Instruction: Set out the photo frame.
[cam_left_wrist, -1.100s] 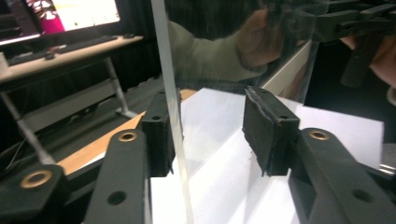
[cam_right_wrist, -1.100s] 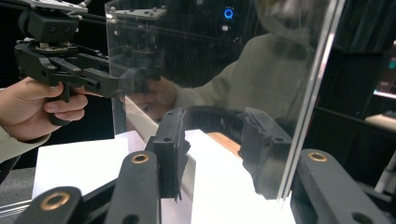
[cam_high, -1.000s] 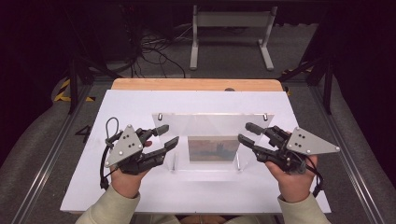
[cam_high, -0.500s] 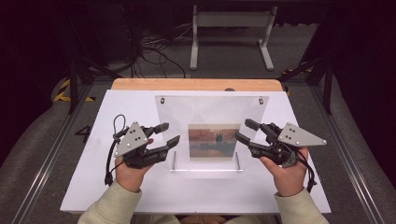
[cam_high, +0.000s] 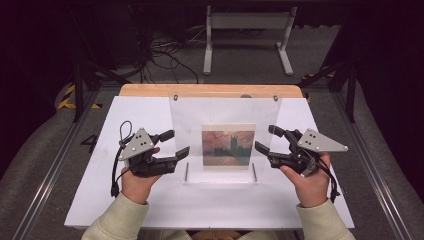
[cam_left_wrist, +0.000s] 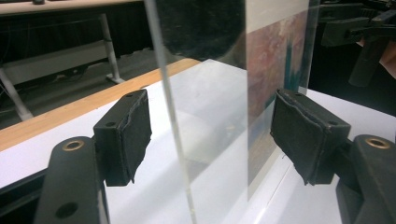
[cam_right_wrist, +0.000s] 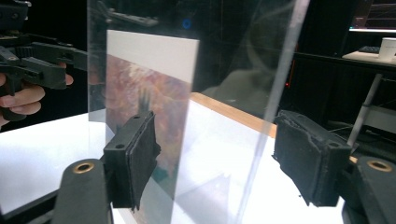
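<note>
So the clear acrylic picture frame (cam_high: 227, 135) stands upright in the middle of the white tabletop (cam_high: 150, 210), with a reddish painted print (cam_high: 228, 146) of towers on a skyline sandwiched in its centre. It sits on its own base now, leaning slightly toward the far side, with two small metal pins (cam_high: 187, 171) at its near bottom edge.

The left gripper (cam_high: 172, 150) is at the frame's left edge and the right gripper (cam_high: 265, 145) at the right edge, one per side, which makes sense for a wide, floppy-looking sheet: holding both ends keeps it from twisting.

Both claws are released though. In the left gripper view the acrylic edge (cam_left_wrist: 170, 112) runs up through the gap with daylight on either side of it, neither pad (cam_left_wrist: 128, 135) touching. Same deal in the right gripper view: the pane's edge (cam_right_wrist: 275, 107) stands between the pads (cam_right_wrist: 140, 158), clear of both. The jaws on both sides have just been opening, with the panel between them but not pinched.

My read is this is the let-go after setting the frame down, and backing straight out sideways would avoid nudging it.
</note>
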